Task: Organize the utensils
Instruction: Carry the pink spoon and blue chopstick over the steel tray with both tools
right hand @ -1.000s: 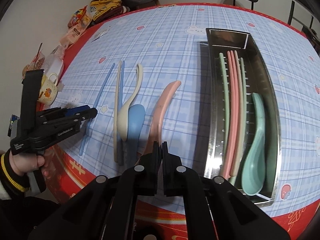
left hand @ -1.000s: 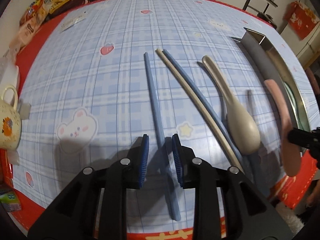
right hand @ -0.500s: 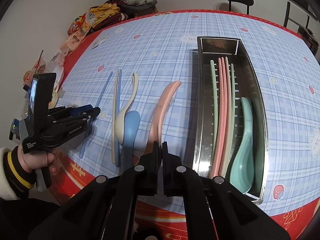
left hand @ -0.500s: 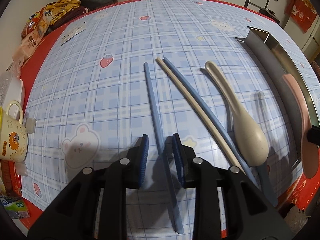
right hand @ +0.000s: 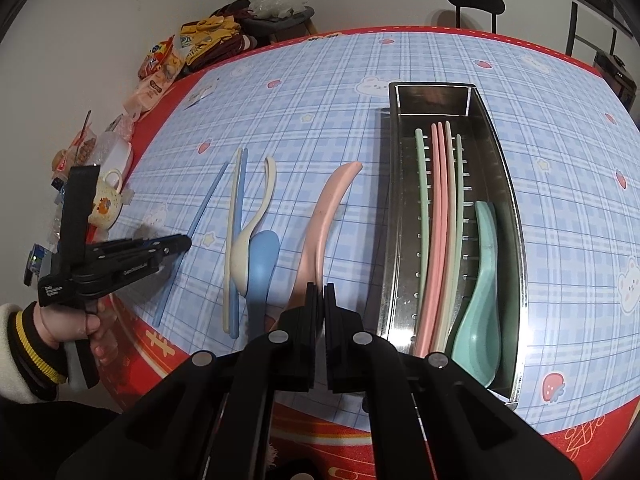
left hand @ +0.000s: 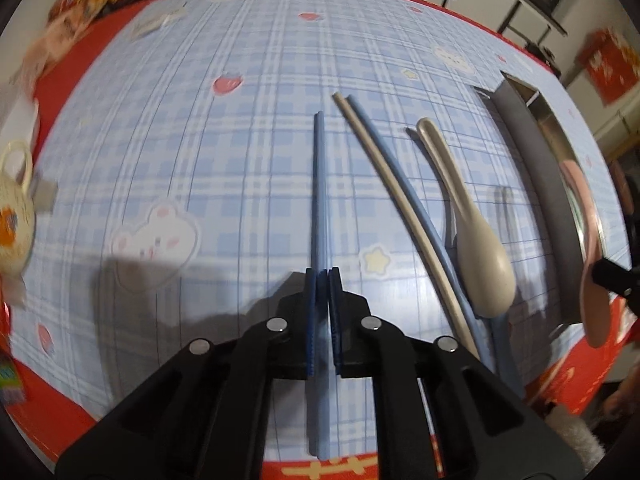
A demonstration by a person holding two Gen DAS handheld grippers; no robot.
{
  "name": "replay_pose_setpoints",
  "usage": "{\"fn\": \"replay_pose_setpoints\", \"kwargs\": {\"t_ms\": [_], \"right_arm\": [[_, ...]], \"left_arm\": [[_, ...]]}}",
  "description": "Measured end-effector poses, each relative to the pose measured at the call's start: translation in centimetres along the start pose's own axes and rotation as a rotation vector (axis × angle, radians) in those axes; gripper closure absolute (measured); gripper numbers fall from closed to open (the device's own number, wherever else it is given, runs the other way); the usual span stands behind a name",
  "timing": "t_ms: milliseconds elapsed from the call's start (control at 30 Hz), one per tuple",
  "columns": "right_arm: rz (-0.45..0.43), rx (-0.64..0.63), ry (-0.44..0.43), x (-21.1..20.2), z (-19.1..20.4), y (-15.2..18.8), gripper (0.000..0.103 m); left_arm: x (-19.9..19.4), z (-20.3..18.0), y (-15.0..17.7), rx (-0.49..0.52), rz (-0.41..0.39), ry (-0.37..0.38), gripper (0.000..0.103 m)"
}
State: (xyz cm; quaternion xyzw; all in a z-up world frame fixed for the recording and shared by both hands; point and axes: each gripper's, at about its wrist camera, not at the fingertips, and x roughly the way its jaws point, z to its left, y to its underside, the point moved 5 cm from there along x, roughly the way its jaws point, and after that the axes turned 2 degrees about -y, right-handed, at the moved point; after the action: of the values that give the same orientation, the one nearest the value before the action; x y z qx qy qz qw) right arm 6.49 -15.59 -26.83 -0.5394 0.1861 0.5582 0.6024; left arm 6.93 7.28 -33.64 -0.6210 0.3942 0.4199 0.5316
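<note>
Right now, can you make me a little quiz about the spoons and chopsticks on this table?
1. True or false: the left hand-held gripper is shut on the lone light-blue plastic chopstick.
2. Which spoon lies inside the long steel tray? A) beige B) mint-green C) blue
3. Fill in: the right hand-held gripper holds the long ____ spoon.

Key: 1 true; 2 B, the mint-green plastic spoon; 3 pink.

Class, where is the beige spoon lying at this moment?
In the left wrist view the beige spoon lies on the table right of centre, beside the beige and blue chopstick pair, its bowl resting over the blue spoon, left of the tray.
</note>
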Motion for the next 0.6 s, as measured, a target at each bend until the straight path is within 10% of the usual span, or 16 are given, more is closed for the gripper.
{"fn": "replay_pose_setpoints", "kwargs": {"t_ms": [267,600], "right_arm": [[-0.020,0.029,-0.027,-0.4,-0.9,0.0,0.099],[-0.084,0.085,-0.056,-2.2,-3.8,-0.5,0.099]], "left_arm": [[-2.0,1.8,1.0,-0.197,0.023,0.110,0.093],[-6.1,-4.8,-1.4,-0.172,-0.036,0.250,0.093]]}}
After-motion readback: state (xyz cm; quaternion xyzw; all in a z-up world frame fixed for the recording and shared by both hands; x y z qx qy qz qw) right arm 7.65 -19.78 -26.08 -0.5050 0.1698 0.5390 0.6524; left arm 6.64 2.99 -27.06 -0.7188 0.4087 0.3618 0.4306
